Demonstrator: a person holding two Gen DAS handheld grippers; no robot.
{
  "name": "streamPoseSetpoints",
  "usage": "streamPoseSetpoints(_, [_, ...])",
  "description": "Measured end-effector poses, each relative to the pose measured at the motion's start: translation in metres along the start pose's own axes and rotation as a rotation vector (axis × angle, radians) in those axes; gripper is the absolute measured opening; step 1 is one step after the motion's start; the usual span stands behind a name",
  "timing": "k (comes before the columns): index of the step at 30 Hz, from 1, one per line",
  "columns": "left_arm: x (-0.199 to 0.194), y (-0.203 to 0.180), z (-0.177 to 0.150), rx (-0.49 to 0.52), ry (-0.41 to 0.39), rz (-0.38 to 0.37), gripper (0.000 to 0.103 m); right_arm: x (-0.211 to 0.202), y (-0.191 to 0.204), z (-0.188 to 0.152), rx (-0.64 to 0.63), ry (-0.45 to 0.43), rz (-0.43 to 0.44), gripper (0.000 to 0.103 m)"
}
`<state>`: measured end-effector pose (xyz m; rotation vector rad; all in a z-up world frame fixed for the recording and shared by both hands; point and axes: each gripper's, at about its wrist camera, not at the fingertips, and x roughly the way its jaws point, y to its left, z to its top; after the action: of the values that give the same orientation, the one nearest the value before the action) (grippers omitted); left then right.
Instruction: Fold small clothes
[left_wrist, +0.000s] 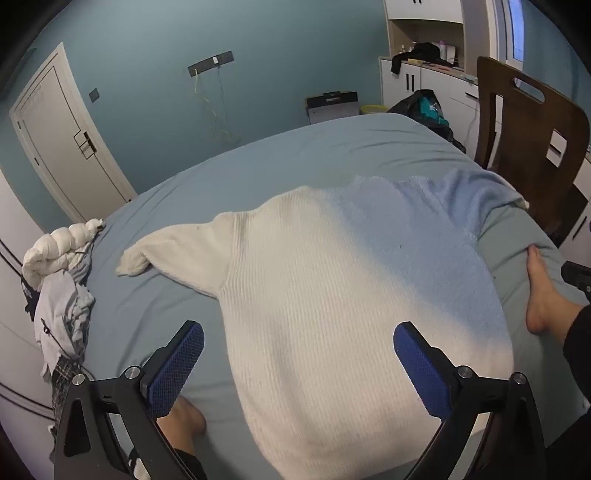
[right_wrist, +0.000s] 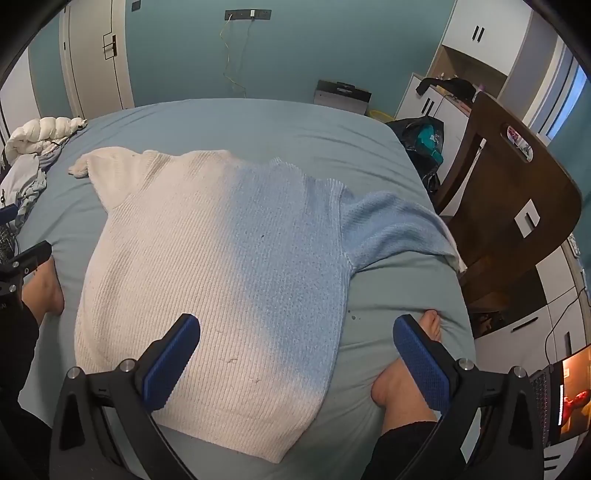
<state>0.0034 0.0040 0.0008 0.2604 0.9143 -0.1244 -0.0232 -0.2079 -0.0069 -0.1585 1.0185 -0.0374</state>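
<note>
Bed (right_wrist: 258, 122), blue-grey sheet, carries the work. Sweater (right_wrist: 207, 266), ribbed knit, half cream and half pale blue, lies spread flat across the middle of the bed, hem toward the near edge, neck toward the far edge; long axis runs near edge to far edge, sleeves out sideways. Cream sleeve (left_wrist: 173, 247) points to the left edge; blue sleeve (right_wrist: 391, 225) reaches the right edge and drapes over it. Left tongs (left_wrist: 298, 365) released, spread wide, nothing between the pads, hovering over the cream lower half near the hem. Right tongs (right_wrist: 296, 354) likewise released and empty, over the lower blue half, right pad beyond the sweater's side seam. Judgement: each sleeve lies ahead and outward of its own tongs; blue sleeve nearer the right, cream sleeve nearer the left.
</note>
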Motion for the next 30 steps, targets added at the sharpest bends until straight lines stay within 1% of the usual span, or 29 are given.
streamPoseSetpoints(5, [-0.0007,-0.0013,-0.003,0.011,-0.01,0.006,0.103,0.0014,0.0,-0.0001,-0.002,0.007,-0.004,0.102])
streamPoseSetpoints(30, [0.0005,-0.0068,-0.0059,0.035,-0.005,-0.002,0.103,0.0016,0.001,0.0002,-0.015,0.02,0.005,0.102])
